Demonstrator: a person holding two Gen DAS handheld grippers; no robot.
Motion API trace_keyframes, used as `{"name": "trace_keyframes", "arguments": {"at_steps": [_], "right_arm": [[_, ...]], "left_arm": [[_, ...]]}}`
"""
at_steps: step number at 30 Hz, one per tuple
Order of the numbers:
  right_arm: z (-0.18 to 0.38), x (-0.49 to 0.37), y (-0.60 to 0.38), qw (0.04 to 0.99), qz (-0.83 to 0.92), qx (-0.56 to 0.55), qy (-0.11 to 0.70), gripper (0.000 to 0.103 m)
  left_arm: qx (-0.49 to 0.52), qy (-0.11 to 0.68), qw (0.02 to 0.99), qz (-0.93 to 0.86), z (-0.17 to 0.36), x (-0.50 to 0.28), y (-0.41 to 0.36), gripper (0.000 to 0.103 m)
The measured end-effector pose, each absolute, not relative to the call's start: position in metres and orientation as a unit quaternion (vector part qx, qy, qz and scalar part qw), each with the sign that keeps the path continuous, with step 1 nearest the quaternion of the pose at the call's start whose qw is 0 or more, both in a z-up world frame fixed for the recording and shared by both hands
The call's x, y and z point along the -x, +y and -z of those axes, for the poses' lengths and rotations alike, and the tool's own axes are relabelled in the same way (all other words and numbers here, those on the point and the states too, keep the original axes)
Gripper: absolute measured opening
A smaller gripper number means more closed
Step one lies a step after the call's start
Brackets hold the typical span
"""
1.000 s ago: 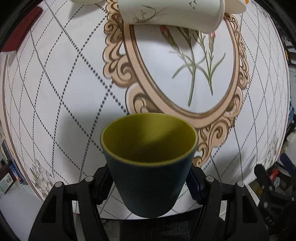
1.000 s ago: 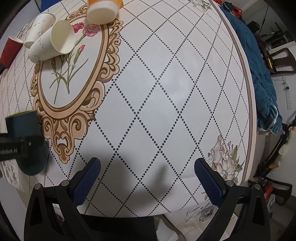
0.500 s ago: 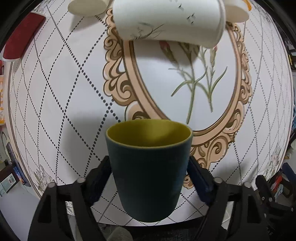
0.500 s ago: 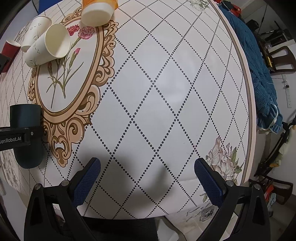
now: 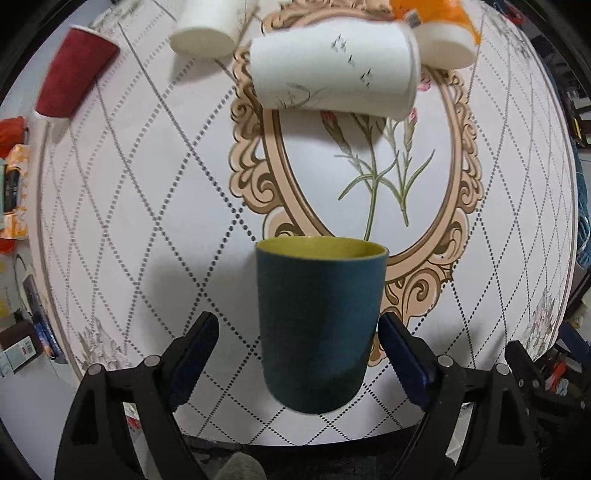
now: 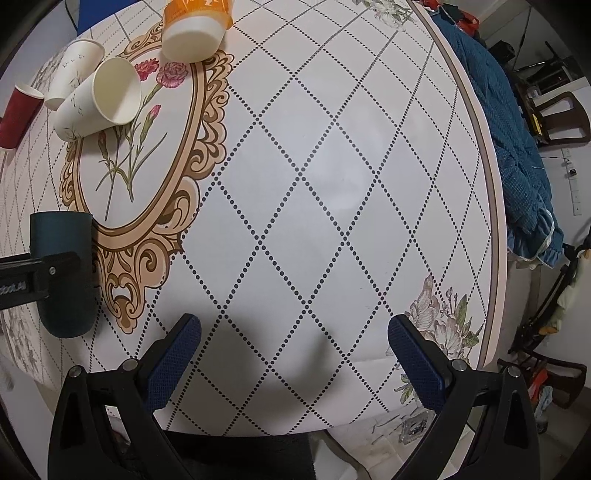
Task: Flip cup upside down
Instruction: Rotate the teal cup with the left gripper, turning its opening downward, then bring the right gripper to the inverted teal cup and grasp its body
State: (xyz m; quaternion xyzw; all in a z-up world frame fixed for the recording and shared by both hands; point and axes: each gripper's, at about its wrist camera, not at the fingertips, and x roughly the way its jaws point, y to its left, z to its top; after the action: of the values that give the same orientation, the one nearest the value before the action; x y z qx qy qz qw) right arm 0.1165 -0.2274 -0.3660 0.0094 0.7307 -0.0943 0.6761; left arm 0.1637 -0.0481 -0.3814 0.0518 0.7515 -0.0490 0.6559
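Note:
A dark teal cup with a yellow inside (image 5: 319,321) stands upright, mouth up, on the patterned table near its front edge. My left gripper (image 5: 297,339) is open, its blue pads (image 5: 195,347) on either side of the cup with a gap on the left. In the right wrist view the same cup (image 6: 64,269) is at the far left with the left gripper's finger across it. My right gripper (image 6: 291,347) is open and empty above the table's front part.
Two white paper cups (image 5: 332,74) (image 5: 208,31), a red cup (image 5: 70,83) and an orange cup (image 5: 439,33) lie on their sides at the far side of the table. A blue blanket (image 6: 517,147) hangs beyond the right edge (image 6: 491,184).
The left gripper has opened and let go of the teal cup, which went from tilted toward the camera to upright on the table. The right gripper has stayed open and in place.

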Motion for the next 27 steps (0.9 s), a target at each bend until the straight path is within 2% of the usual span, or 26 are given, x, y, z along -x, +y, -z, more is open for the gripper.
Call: {"name": "trace_keyframes", "arguments": {"at_steps": [13,27], "right_arm": [[0.346,-0.103,-0.231,0.686,0.086,-0.026,0.722,0.103],[0.323,-0.081,-0.233,0.698,0.052,-0.032,0.713,0.103]], "left_arm": [[-0.029,0.705,0.707,0.039,0.302,-0.109,-0.033,0.088],[0.006,0.69,0.723,0.034,0.286,-0.084,-0.035,0.088]]}}
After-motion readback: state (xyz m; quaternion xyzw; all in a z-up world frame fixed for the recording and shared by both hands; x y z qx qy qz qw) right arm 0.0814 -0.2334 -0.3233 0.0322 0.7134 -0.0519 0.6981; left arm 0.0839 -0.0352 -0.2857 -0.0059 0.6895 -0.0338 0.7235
